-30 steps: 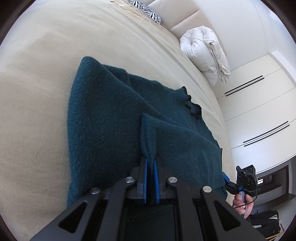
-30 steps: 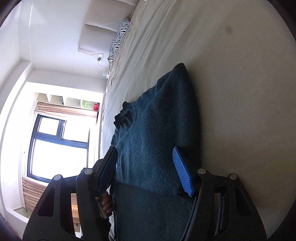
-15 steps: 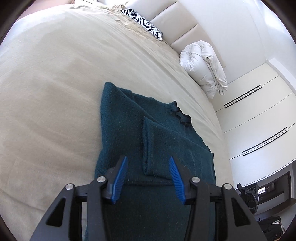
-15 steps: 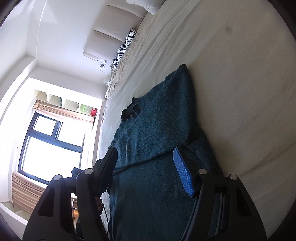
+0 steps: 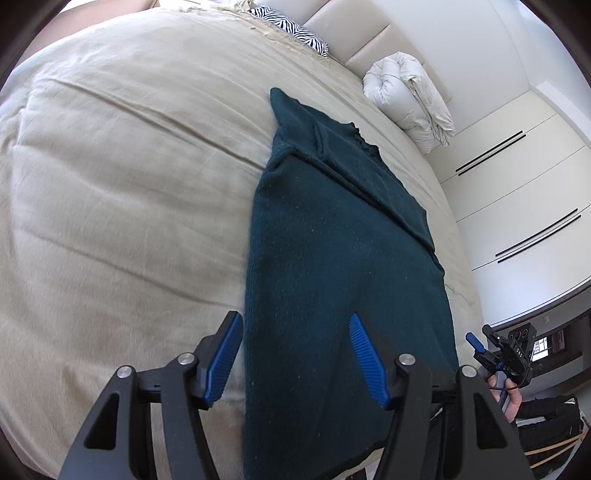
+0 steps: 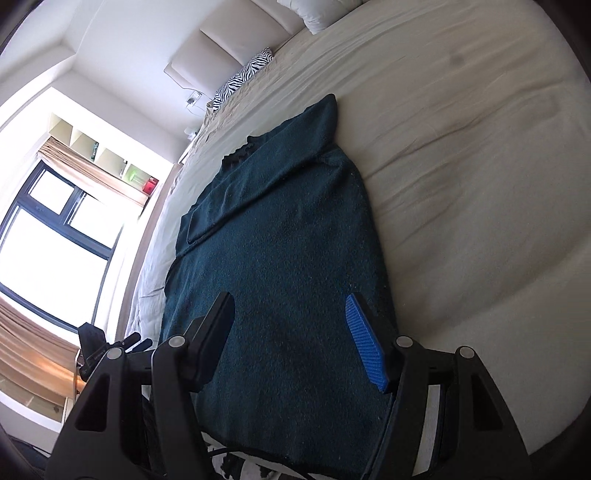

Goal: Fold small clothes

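Note:
A dark teal knit sweater (image 5: 332,240) lies flat on the beige bed (image 5: 129,184), both sleeves folded in over the body, collar at the far end. My left gripper (image 5: 295,354) is open and empty, hovering over the sweater's left edge near the hem. My right gripper (image 6: 291,332) is open and empty over the sweater (image 6: 280,240) near the hem at its right side. The right gripper also shows in the left wrist view (image 5: 495,354), held in a hand at the right.
A rolled white duvet (image 5: 410,99) and a zebra-print pillow (image 5: 291,29) lie at the bed's head. White wardrobe doors (image 5: 517,177) stand to the right. A window (image 6: 48,236) with curtains is to the left. The sweater's hem hangs at the bed's near edge.
My left gripper let go of the sleeve, opened, and drew back toward the hem. The sleeve now lies folded on the body. My right gripper stayed open and also drew back.

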The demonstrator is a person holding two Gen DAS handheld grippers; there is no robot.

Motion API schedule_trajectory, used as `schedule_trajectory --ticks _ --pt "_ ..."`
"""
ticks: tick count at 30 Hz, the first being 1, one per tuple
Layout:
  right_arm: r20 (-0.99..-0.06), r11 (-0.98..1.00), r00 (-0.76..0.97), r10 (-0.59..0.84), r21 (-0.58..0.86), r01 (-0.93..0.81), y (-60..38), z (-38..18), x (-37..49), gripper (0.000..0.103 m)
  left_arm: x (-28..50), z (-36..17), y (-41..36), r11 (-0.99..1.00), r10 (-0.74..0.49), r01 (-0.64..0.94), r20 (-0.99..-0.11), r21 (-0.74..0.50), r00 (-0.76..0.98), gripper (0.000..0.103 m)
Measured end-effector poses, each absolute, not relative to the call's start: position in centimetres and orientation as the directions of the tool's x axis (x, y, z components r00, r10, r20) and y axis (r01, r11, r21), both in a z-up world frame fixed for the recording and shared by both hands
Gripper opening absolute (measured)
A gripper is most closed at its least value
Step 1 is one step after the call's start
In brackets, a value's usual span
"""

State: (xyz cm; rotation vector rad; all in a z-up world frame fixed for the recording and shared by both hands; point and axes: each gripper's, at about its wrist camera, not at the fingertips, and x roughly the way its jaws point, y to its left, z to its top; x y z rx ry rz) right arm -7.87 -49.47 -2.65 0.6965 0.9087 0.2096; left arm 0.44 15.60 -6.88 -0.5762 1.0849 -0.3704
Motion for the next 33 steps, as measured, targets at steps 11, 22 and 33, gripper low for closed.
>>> schedule_trajectory --ticks 11,22,33 --pt "-0.704 0.767 0.545 0.455 0.620 0.162 -48.6 -4.9 -12.9 0.062 -4.4 -8.6 15.4 0.771 -0.601 0.002 -0.726 -0.637 0.335 0.056" --pt "-0.769 0.772 0.488 0.413 0.580 0.260 -50.7 -5.7 -15.3 0.062 -5.0 -9.7 13.9 0.790 -0.598 0.028 -0.760 -0.612 0.252 0.036" --pt "-0.784 0.748 0.402 0.473 0.599 0.286 -50.6 -6.9 -15.6 0.053 -5.1 -9.7 13.8 0.787 -0.606 0.036 -0.760 -0.616 0.234 0.028"
